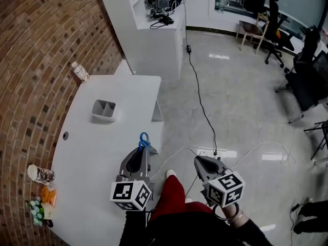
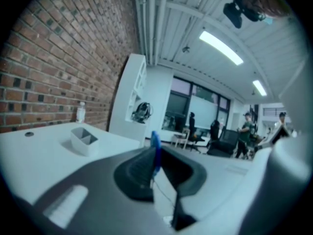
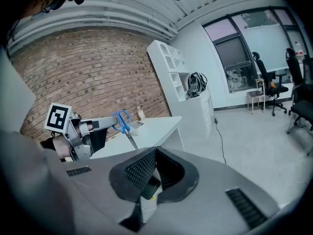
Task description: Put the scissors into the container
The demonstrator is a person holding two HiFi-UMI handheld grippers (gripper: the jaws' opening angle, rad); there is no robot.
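The left gripper (image 1: 142, 148) has its jaws narrowed onto the scissors (image 1: 144, 139), gripping them somewhere near the handles. The right gripper view shows the blue loops sticking up past the jaw tips and the blades (image 3: 130, 139) hanging down and slightly tilted. The left gripper view is too blurred to show exactly where the pads bite, though it looks like just under the loops. Holding them high with the points downward suits a drop into an open-topped bin, blades first.

The right gripper (image 3: 155, 152) has its jaws drawn together with nothing between them. It hangs beside the person's knee over the floor, clear of the work, and seems to have no part in this step.

The container (image 1: 104, 110), a small white box divided into two compartments, stands further along the white table (image 1: 87, 152) and well apart from the scissors, with open tabletop between them. The carry is under way, and the placing is not yet done. A bottle (image 1: 80, 72) stands beyond the box by the brick wall.
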